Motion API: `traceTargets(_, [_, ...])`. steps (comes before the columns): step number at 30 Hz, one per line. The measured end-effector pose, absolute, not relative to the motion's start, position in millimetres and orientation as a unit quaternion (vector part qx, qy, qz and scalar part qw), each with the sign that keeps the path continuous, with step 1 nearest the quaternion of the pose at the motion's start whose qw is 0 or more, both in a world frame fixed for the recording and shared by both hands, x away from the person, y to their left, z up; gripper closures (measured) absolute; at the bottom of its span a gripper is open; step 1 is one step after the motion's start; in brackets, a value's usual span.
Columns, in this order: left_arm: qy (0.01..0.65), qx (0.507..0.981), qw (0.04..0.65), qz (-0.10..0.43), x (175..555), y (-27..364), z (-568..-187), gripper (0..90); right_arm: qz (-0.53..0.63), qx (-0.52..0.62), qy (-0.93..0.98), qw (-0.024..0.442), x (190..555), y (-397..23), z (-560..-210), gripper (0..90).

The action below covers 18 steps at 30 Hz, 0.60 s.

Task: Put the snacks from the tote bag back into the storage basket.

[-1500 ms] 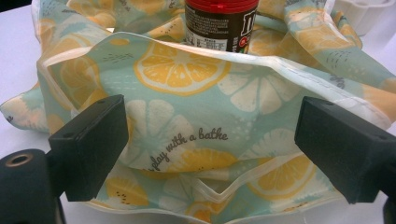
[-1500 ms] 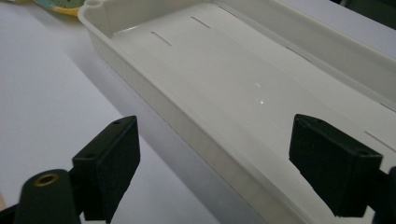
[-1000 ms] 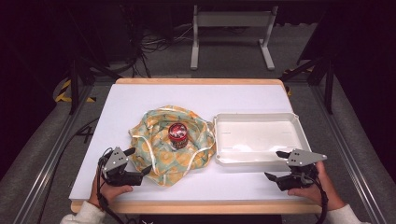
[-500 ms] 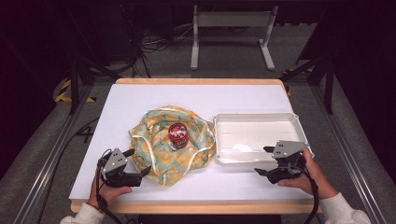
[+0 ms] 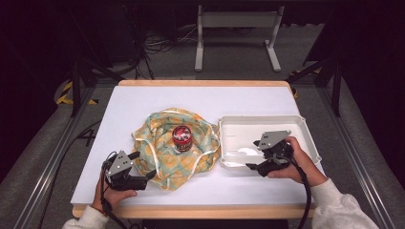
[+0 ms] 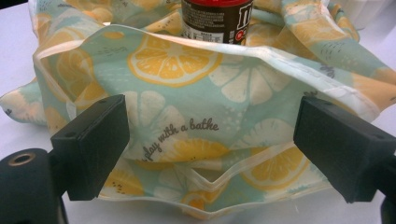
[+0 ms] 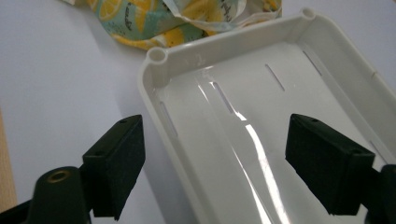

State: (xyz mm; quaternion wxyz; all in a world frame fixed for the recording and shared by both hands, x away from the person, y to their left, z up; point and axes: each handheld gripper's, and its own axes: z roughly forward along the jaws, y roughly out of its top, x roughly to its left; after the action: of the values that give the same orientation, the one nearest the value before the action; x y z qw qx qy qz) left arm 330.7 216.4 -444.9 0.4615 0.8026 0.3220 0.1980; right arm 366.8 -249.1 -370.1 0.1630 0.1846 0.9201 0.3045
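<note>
White table (image 5: 143, 102): left gripper (image 5: 142, 167) spread before lemon cloth (image 5: 162, 162); right gripper (image 5: 256, 155) spread over tray (image 5: 305, 131).

- Your white rectangular table (image 5: 143, 105) carries a crumpled lemon-print cloth (image 5: 162, 152) near its middle, towards the front edge.
- A red-lidded dark jar (image 5: 181, 138) stands upright on that cloth.
- Just right of the cloth, a shallow white plastic tray (image 5: 296, 125) reaches towards the table's right edge.
- Your left gripper (image 5: 138, 169) sits at the cloth's front-left edge, by the front-left corner.
- Your right gripper (image 5: 254, 154) hangs over the tray's front-left corner.
</note>
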Motion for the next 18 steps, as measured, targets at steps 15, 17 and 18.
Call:
traceTargets(15, [0.323,0.802,0.462,0.197,330,218,-445,11.0,0.286,0.154,0.935,0.141,396,-205,-359,23.7])
traceTargets(17, [0.323,0.803,0.462,0.196,330,218,-445,11.1,0.28,0.152,0.938,0.14,399,-200,-359,23.6])
traceTargets(18, [0.322,0.802,0.462,0.196,330,219,-445,11.1,0.279,0.148,0.939,0.135,402,-198,-358,24.0])
